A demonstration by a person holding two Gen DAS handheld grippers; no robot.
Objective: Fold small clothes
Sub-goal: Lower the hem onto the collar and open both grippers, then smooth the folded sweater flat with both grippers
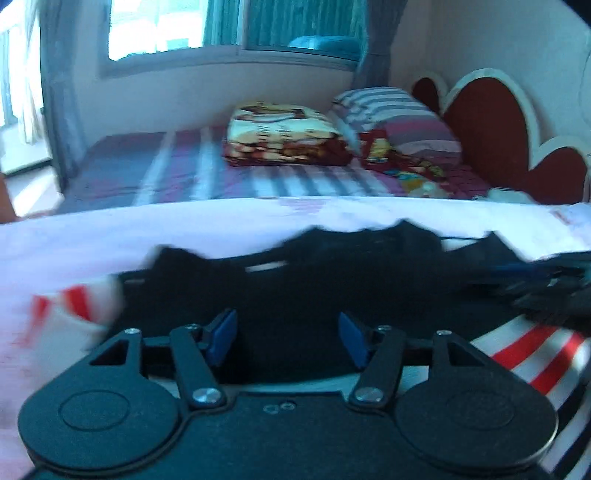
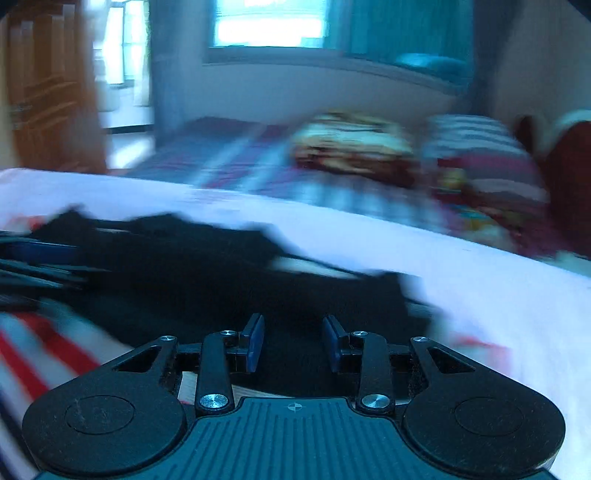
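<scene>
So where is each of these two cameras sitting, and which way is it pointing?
Left wrist: rides on the left gripper, looking forward over its open blue fingers at the dark garment; the other gripper enters from the right.
Right wrist: rides on the right gripper, fingers open, facing the same dark garment; the left gripper shows at the left edge.
Shared: the garment, the white-and-red striped cloth, the folded blanket, the striped pillow and the window.
</scene>
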